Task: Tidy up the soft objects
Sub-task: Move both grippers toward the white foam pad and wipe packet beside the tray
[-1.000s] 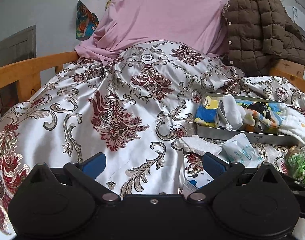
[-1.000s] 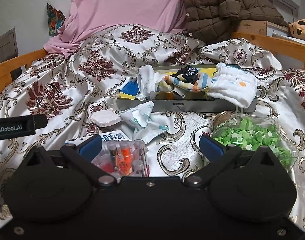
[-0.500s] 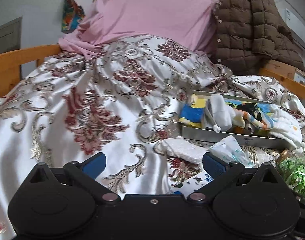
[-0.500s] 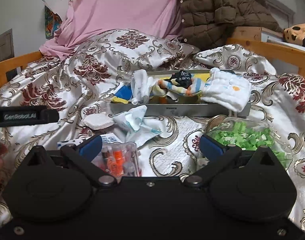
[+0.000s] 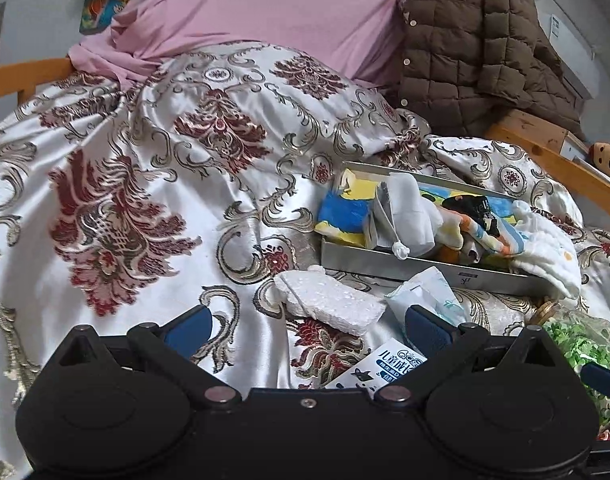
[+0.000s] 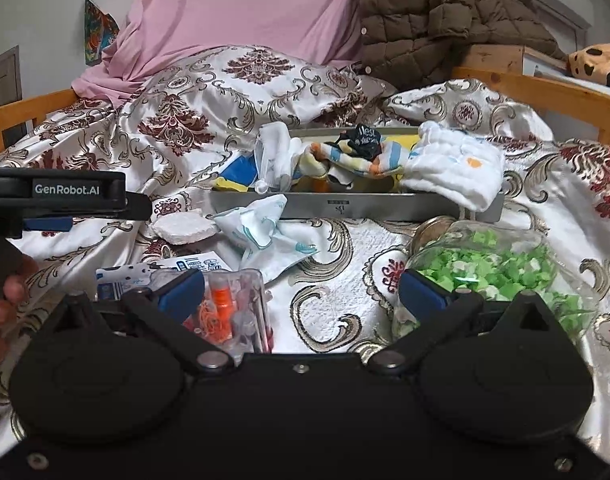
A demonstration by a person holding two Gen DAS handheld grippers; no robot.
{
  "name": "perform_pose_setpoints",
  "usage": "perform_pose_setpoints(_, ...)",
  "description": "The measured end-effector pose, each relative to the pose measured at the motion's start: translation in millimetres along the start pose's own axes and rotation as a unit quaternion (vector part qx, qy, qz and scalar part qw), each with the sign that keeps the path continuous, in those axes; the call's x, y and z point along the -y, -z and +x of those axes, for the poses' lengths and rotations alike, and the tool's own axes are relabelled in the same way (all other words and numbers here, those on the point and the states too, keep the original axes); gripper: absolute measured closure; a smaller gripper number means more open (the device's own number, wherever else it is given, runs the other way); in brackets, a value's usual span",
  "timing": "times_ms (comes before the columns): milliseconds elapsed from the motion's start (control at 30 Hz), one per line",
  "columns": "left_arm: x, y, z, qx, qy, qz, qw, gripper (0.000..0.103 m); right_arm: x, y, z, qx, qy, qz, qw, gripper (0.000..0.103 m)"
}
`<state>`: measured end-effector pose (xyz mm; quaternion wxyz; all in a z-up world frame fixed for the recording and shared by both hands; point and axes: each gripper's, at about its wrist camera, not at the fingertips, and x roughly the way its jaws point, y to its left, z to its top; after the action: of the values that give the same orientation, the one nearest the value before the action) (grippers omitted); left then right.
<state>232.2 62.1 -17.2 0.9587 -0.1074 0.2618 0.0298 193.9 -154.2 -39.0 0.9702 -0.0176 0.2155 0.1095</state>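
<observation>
A grey tray (image 5: 421,270) (image 6: 369,207) on the bed holds a blue-yellow cloth (image 5: 343,214), a white sock (image 5: 411,216), a striped cloth (image 6: 345,162) and a white quilted cloth (image 6: 453,172) that hangs over its right end. In front of it lie a white sponge piece (image 5: 329,300) (image 6: 183,230) and a crumpled white-blue cloth (image 5: 429,292) (image 6: 261,230). My left gripper (image 5: 307,326) is open, low over the bedspread, with the sponge just beyond its fingertips. My right gripper (image 6: 301,292) is open with only bedspread between its fingers.
A milk carton (image 5: 381,368), a clear box of small orange items (image 6: 233,304) and a jar of green paper bits (image 6: 493,268) lie near the grippers. A hand (image 6: 5,300) shows at the left. Pink sheet (image 5: 273,12), brown jacket (image 5: 473,44) and wooden rails (image 6: 545,92) bound the bed.
My left gripper has moved right and forward, so the sponge and tray sit closer and more central in its view. It reaches further into the right wrist view. The right gripper barely shifted.
</observation>
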Motion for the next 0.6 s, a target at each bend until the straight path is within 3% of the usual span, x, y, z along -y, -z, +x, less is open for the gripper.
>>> perform_pose_setpoints(200, -2, -3, 9, -0.007, 0.023, -0.025, 0.9994, 0.001, -5, -5, 13, 0.012, -0.006, -0.019, 1.0, 0.001)
perform_pose_setpoints(600, 3, -9, 26, -0.021, 0.052, -0.021, 0.9982, 0.001, -3, -24, 41, 0.021, -0.014, -0.029, 0.999, 0.001)
